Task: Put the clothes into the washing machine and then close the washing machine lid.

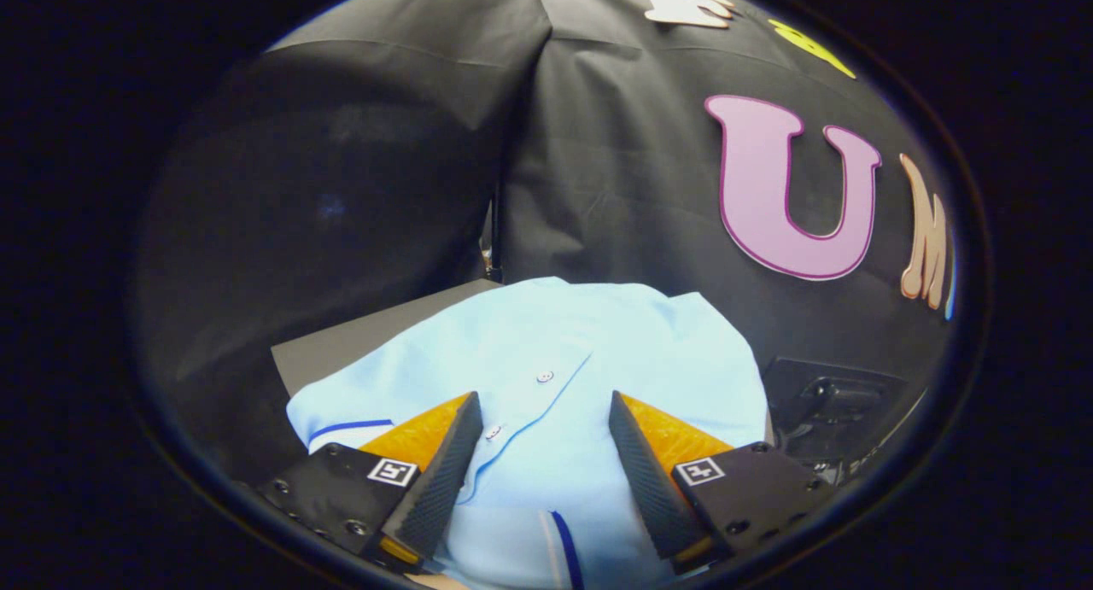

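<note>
Gripper view looks forward over a dark grey surface (341,351) in the booth, with the black cloth wall rising behind it. On the left, a bare strip of that surface shows, its left corner poking out from under the cloth. Lying across it is a light blue shirt (589,342), spread fairly flat with its buttoned front facing up; a dark blue stripe crosses the sleeve at its left side, and two small buttons sit along the placket near the left finger. The gripper (546,411) stands wide, its two fingers well apart, with the shirt's placket and blue fabric showing between them; whether the tips touch the cloth cannot be told, and nothing is clamped. Another dark blue stripe runs down the fabric near the base of the fingers. To the right, past the shirt's edge, sits a dark object (832,402) whose details are unclear.
</note>
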`<act>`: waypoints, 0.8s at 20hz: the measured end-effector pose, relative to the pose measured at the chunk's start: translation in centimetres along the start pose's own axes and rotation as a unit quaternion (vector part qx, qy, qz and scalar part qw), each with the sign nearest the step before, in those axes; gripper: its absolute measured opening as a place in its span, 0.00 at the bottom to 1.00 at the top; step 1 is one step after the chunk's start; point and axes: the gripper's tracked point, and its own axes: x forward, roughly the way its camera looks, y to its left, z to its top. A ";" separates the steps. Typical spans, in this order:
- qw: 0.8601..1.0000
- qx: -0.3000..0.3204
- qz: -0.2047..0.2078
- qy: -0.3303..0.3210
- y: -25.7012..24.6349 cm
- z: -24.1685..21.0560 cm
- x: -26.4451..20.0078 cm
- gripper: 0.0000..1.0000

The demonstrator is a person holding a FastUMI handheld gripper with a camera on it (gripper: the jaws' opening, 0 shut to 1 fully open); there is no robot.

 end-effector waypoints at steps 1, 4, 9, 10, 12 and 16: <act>1.000 0.007 0.005 0.004 0.2 -0.2 0.1 0.94; 1.000 0.012 0.005 0.007 0.3 0.2 -0.3 0.81; 0.999 0.033 -0.015 -0.011 0.0 1.0 -0.4 0.28; 0.999 0.037 -0.011 -0.006 0.1 0.7 -0.6 0.13; 0.999 0.051 -0.005 -0.013 -0.2 0.8 -0.9 0.13; 0.996 0.071 -0.013 -0.044 -2.0 2.2 -2.5 0.14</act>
